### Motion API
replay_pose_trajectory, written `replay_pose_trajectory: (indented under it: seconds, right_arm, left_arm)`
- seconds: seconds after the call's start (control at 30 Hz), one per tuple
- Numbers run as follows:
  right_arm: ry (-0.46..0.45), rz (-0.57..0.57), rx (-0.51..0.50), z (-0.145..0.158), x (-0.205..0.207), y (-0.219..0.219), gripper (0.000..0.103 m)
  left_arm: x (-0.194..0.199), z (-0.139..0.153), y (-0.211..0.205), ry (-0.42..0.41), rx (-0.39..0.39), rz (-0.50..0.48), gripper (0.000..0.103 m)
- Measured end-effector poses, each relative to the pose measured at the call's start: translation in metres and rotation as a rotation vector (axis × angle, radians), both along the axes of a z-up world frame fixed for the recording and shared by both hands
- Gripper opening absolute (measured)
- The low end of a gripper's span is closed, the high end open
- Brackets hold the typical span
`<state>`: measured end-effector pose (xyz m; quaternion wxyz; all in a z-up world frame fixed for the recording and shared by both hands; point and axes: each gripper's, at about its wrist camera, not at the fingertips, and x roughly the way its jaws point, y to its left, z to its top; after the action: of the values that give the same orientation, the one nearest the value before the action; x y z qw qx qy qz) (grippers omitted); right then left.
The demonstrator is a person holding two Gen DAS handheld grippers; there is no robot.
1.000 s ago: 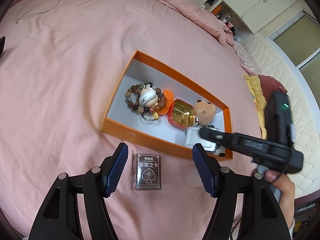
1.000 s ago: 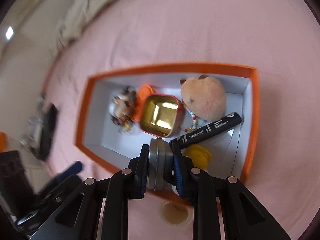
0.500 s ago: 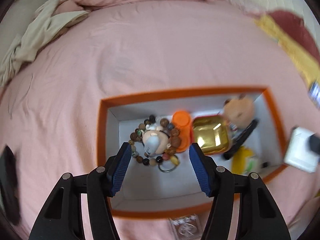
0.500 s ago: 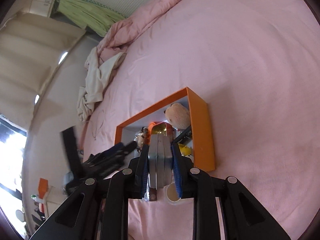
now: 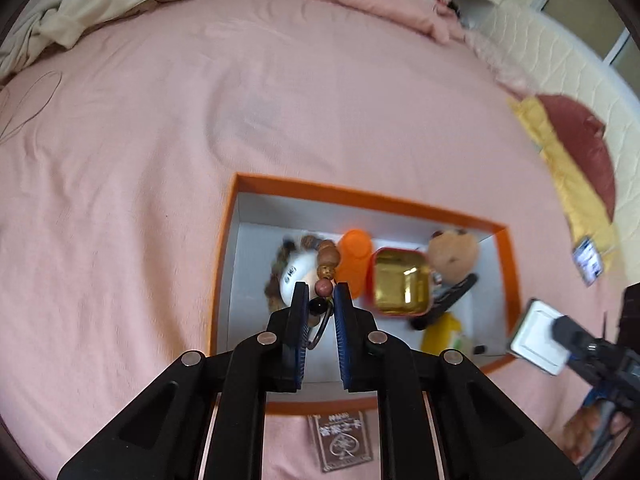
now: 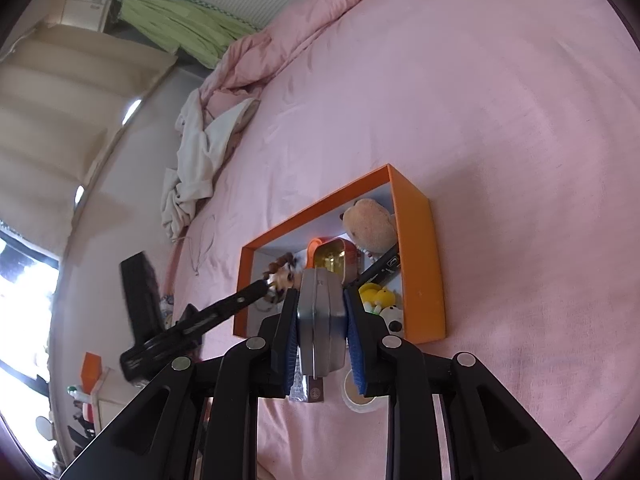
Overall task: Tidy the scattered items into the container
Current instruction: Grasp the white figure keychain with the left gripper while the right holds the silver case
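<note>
The orange box (image 5: 505,264) sits on the pink bedspread (image 5: 160,160), open at the top, with a white floor. Inside it lie a bead bracelet (image 5: 326,258) looped round a small white figure (image 5: 298,276), an orange cap (image 5: 354,258), an open gold-lined tin (image 5: 401,282), a brown plush toy (image 5: 454,254), a black marker (image 5: 448,300) and something yellow (image 5: 442,332). The left gripper (image 5: 321,300) reaches down into the box with its jaws drawn narrow around the bracelet's lower beads and the metal ring (image 5: 318,332) hanging there; whether the pads actually press them is hard to tell. The right gripper (image 6: 322,314) hovers over the near wall of the box, jaws clamped on a flat silver tin lid (image 6: 322,320) held on edge. Outside the box, a card deck (image 5: 342,440) lies just beside the near wall, and a roll of tape (image 6: 360,394) sits close to it. A cream garment (image 6: 196,156) is crumpled at the far side of the bed.
</note>
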<state>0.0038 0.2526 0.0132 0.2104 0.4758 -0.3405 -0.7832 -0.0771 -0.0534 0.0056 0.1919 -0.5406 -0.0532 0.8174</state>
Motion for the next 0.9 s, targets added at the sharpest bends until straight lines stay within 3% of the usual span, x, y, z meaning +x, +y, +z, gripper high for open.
replay_pose_trajectory:
  seconds: [0.23, 0.33, 0.37, 0.43, 0.47, 0.5, 0.53, 0.57, 0.6, 0.63, 0.7, 0.83, 0.9]
  right_arm:
    - [0.014, 0.005, 0.002, 0.002, 0.001, -0.001, 0.022]
    - [0.028, 0.014, 0.010, 0.005, 0.002, -0.004, 0.022]
    - [0.029, 0.015, 0.016, 0.005, 0.003, -0.004, 0.022]
    - [0.026, 0.018, 0.018, 0.004, 0.003, -0.005, 0.022]
    - [0.026, 0.017, 0.023, 0.004, 0.004, -0.006, 0.022]
    - [0.028, 0.016, 0.030, 0.004, 0.004, -0.005, 0.022]
    - [0.029, 0.015, 0.033, 0.005, 0.005, -0.005, 0.022]
    - [0.030, 0.012, 0.031, 0.005, 0.006, -0.004, 0.022]
    - [0.031, 0.008, 0.028, 0.006, 0.007, -0.003, 0.022]
    - [0.032, 0.006, 0.026, 0.006, 0.007, -0.002, 0.022]
    - [0.029, 0.005, 0.028, 0.005, 0.006, -0.002, 0.022]
    - [0.021, 0.009, 0.027, 0.004, 0.006, -0.004, 0.022]
    - [0.020, 0.012, 0.032, 0.004, 0.006, -0.005, 0.022]
  left_arm:
    - [0.016, 0.019, -0.029, 0.022, 0.243, 0.016, 0.013]
    - [0.022, 0.026, -0.035, 0.023, 0.392, -0.002, 0.013]
    - [0.019, 0.026, -0.025, 0.032, 0.344, -0.013, 0.013]
    - [0.018, 0.014, -0.005, 0.055, 0.060, -0.012, 0.011]
    - [0.015, 0.010, -0.011, 0.020, 0.143, -0.020, 0.000]
    - [0.011, 0.008, -0.020, -0.064, 0.386, -0.027, 0.000]
    - [0.008, 0.008, -0.024, -0.096, 0.477, -0.028, 0.000]
    - [0.009, 0.012, -0.023, -0.061, 0.409, -0.018, 0.000]
    - [0.012, 0.016, -0.017, 0.016, 0.239, -0.010, 0.000]
    - [0.012, 0.015, -0.017, 0.009, 0.243, -0.012, 0.000]
    - [0.008, 0.011, -0.022, -0.052, 0.355, -0.016, 0.000]
    - [0.004, 0.011, -0.024, -0.003, 0.223, 0.027, 0.001]
    - [-0.001, 0.000, -0.026, -0.055, 0.202, 0.028, 0.018]
